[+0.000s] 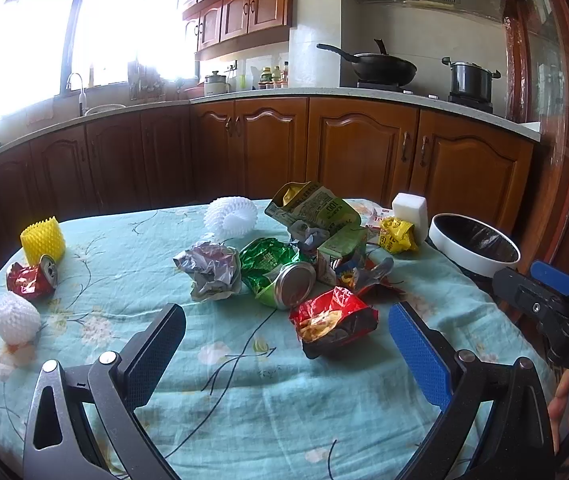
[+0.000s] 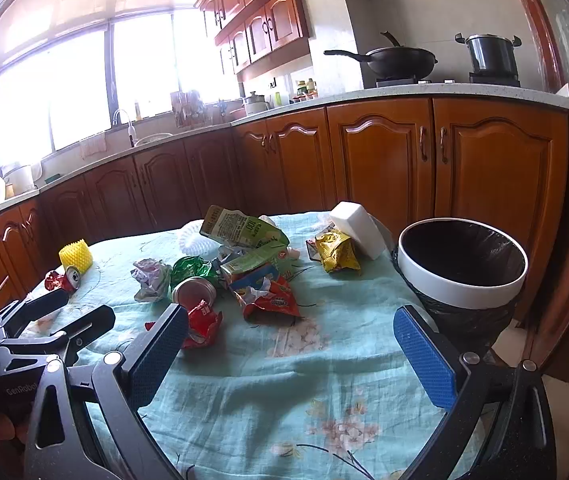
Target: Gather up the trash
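Observation:
A pile of trash lies mid-table: a red snack bag (image 1: 334,322), a green crushed can (image 1: 280,276), a crumpled silver wrapper (image 1: 210,270), green cartons (image 1: 316,208) and a yellow wrapper (image 1: 396,234). A white bin with a black liner (image 1: 474,246) stands at the table's right edge; it also shows in the right wrist view (image 2: 462,268). My left gripper (image 1: 284,344) is open and empty, just short of the red bag. My right gripper (image 2: 288,344) is open and empty, over bare cloth left of the bin. The red bag (image 2: 202,322) sits by its left finger.
A yellow foam sleeve (image 1: 42,240), a red crushed can (image 1: 32,278) and a white foam net (image 1: 14,318) lie at the table's left. Another white net (image 1: 230,216) and a white foam block (image 1: 410,210) sit at the back. Kitchen cabinets (image 1: 356,148) stand behind the table.

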`<action>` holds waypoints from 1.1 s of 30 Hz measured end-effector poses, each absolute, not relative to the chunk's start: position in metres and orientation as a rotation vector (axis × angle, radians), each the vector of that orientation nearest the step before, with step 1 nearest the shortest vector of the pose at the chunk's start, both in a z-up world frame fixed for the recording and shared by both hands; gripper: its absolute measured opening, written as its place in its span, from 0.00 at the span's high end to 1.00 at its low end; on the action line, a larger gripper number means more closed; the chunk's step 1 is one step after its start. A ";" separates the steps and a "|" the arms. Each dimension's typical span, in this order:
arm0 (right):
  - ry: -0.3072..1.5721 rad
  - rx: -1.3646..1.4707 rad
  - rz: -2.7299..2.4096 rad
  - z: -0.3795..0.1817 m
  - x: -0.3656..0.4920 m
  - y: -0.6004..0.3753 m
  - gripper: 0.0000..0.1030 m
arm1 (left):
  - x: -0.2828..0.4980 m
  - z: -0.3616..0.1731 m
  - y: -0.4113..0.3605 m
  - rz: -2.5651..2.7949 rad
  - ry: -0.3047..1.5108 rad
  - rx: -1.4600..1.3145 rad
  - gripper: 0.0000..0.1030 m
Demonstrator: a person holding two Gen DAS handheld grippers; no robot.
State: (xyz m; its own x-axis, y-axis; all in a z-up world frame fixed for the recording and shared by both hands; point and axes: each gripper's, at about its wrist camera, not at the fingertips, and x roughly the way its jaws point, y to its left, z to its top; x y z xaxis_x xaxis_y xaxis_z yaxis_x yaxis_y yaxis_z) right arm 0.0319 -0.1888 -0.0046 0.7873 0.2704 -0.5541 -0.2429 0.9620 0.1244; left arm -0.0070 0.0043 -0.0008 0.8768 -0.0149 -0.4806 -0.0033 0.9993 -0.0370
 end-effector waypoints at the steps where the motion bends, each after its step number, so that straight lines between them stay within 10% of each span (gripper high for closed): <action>1: 0.605 0.048 0.278 -0.005 0.032 -0.189 0.00 | -0.007 -0.001 0.004 -0.006 0.502 -0.038 0.01; 33: 0.648 0.084 0.302 -0.017 0.048 -0.192 0.00 | 0.008 -0.013 0.010 -0.019 0.562 -0.065 0.03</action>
